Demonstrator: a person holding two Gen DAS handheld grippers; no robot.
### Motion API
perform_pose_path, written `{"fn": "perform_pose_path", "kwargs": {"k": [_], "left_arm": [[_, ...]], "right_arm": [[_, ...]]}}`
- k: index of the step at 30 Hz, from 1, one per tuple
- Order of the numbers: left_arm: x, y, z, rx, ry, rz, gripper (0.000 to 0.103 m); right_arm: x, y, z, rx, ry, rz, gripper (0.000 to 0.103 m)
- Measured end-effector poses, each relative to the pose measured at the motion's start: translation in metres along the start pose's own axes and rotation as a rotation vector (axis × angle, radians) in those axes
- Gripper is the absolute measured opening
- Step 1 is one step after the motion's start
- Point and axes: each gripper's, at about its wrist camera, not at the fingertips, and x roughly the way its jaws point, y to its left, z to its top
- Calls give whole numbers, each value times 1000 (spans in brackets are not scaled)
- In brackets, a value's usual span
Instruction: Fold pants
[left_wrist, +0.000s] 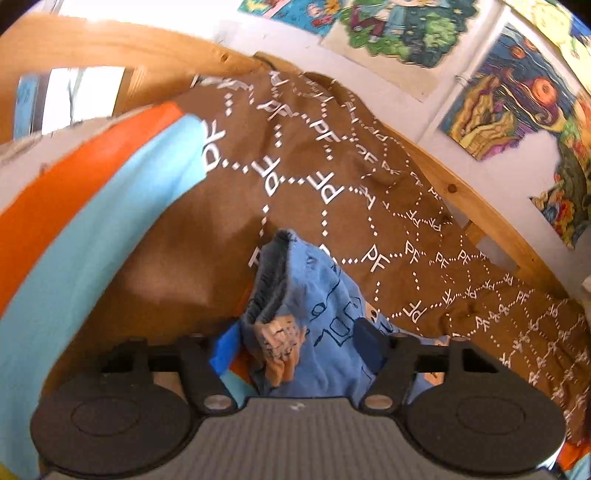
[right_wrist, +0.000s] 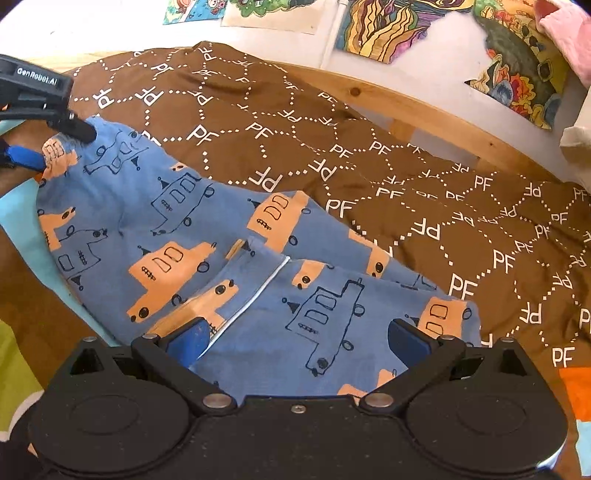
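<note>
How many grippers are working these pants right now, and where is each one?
2. The left gripper is at the gathered far end of the pants, cloth between its fingers. The right gripper straddles the near end, its fingers spread wide apart.

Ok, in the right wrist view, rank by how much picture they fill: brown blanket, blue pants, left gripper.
1. brown blanket, largest.
2. blue pants.
3. left gripper, smallest, though the frame edge cuts it off, so its true size is unsure.
</note>
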Motion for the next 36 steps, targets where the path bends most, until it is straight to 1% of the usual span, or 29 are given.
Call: {"fn": "perform_pose_path", "kwargs": {"k": [2, 6, 8, 12, 13, 16, 20, 23, 27, 30, 34, 36], "left_arm": [[2, 5, 1, -33, 13, 2, 57], [7, 18, 4, -108, 41, -3, 47], [10, 21, 4, -115, 52, 4, 43], [13, 18, 3, -94, 59, 29, 38], [13, 17, 3, -87, 57, 38, 31], [13, 15, 2, -62, 57, 62, 21], [10, 11, 2, -47, 41, 56, 17], [6, 7, 1, -24, 24, 50, 16], [-1, -5, -1, 41, -10, 48, 16], [-8, -20, -4, 130, -41, 56, 16], [-17, -56, -10, 317, -62, 74, 15], [-23, -75, -14, 403, -76, 62, 15]], "right_arm": [[2, -1, 2, 3, -4, -3, 102], [5, -1, 5, 12, -6, 3, 102], [6, 0, 5, 11, -3, 9, 102], [5, 3, 3, 4, -4, 14, 102], [5, 3, 3, -1, -7, 14, 102], [7, 4, 0, -22, -13, 16, 102], [10, 4, -1, -33, -9, 25, 102], [8, 6, 0, -45, -20, 19, 102], [2, 4, -2, -43, -38, 15, 102], [-3, 1, -3, -39, -51, 7, 102], [-11, -7, -4, -44, -69, -15, 102], [-16, -12, -4, -48, -84, -31, 102]]}}
